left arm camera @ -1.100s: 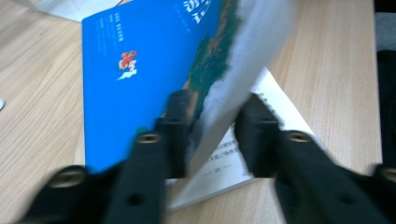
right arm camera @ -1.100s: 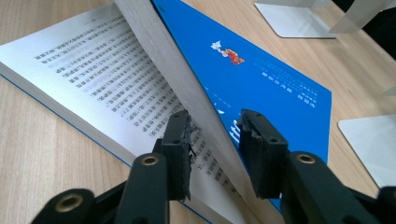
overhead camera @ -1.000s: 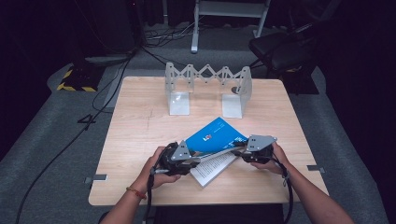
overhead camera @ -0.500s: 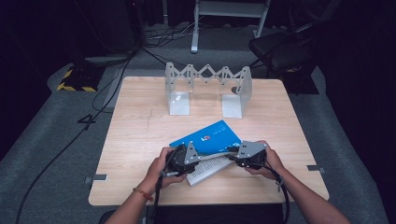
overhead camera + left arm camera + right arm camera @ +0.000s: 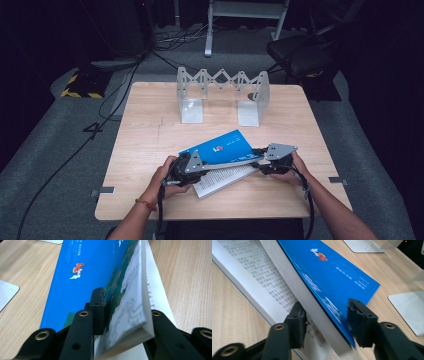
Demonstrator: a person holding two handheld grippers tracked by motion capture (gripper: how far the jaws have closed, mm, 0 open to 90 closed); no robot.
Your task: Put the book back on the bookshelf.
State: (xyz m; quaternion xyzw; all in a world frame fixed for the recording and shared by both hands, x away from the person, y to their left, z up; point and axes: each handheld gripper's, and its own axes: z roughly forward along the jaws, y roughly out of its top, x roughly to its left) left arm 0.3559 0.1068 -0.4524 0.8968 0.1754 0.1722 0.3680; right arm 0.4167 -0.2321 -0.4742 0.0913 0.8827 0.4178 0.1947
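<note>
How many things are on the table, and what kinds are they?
Book: 1
Bookend rack: 1
Grippers, left and right: 2
Total: 4

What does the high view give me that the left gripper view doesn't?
High view: the metal folding rack at the table's far side, both hands, and the right gripper at the book's other end. Left gripper view: the left gripper has its jaws pinching the lifted stack of pages. Both: the blue book lying open on the wooden table.
</note>
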